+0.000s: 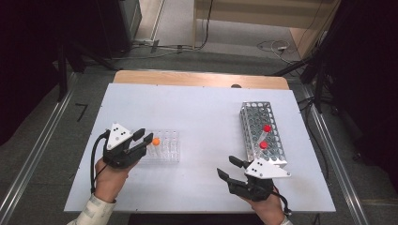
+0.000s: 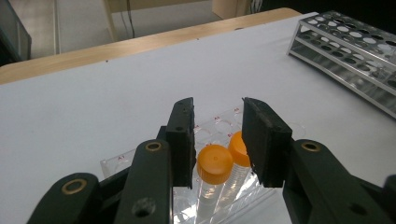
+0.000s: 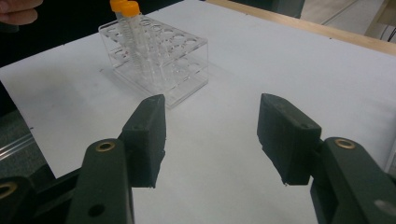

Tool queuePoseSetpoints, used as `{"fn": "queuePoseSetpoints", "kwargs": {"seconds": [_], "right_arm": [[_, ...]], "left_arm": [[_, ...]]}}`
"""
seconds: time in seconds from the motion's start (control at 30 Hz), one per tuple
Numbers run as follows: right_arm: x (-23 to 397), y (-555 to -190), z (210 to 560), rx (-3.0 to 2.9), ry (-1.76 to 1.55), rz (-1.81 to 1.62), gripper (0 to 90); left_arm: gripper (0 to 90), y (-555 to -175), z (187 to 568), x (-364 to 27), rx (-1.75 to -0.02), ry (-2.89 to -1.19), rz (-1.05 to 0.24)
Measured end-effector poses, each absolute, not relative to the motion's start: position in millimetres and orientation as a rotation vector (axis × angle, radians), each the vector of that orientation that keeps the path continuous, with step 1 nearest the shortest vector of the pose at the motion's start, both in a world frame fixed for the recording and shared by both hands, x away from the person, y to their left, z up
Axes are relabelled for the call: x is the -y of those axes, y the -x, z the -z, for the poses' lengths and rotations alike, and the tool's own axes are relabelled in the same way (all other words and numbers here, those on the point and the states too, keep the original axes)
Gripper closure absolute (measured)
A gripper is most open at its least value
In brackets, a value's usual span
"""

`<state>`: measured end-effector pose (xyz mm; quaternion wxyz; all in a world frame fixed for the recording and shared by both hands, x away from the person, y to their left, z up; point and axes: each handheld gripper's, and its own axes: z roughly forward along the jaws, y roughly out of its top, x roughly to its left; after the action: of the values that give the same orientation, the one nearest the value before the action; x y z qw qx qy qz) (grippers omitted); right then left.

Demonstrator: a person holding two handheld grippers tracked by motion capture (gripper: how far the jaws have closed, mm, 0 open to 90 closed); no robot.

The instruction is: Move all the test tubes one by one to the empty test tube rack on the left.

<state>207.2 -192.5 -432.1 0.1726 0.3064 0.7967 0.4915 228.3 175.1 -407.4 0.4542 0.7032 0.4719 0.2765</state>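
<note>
Left gripper released above two orange-capped clear tubes in clear acrylic rack. Right gripper parted, empty, well apart from rack; high view reveals one orange cap.

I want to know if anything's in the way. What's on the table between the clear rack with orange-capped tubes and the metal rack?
Nothing. In the high view, the white table is bare between the clear rack and the metal rack.
</note>
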Motion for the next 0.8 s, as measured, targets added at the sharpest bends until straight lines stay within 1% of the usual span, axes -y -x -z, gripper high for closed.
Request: {"fn": "queuePoseSetpoints", "kwargs": {"seconds": [0.07, 0.17, 0.23, 0.3, 0.4, 0.47, 0.57, 0.8], "right_arm": [[193, -207, 432, -2.26, -0.87, -1.393, 40.7], [195, -207, 431, -2.255, -0.871, -1.392, 40.7], [198, -208, 431, -2.247, -0.881, -1.389, 39.9], [202, -208, 431, -2.236, -0.895, -1.385, 37.0], [209, -208, 430, -2.217, -0.919, -1.37, 33.2], [215, -208, 430, -2.198, -0.938, -1.35, 30.0], [225, -208, 430, -2.176, -0.97, -1.337, 28.6], [246, -206, 430, -2.114, -1.027, -1.311, 28.2]], "left_arm": [[62.6, -228, 407, -175, -1.163, -1.73, -0.671], [56.9, -227, 406, -175, -1.155, -1.723, -0.641], [46.0, -227, 406, -174, -1.165, -1.712, -0.624], [35.0, -227, 405, -174, -1.176, -1.702, -0.619], [25.1, -226, 404, -174, -1.194, -1.68, -0.649], [22.9, -225, 404, -175, -1.2, -1.667, -0.654], [22.8, -225, 404, -175, -1.204, -1.659, -0.663], [22.9, -224, 403, -175, -1.207, -1.636, -0.688]]}}
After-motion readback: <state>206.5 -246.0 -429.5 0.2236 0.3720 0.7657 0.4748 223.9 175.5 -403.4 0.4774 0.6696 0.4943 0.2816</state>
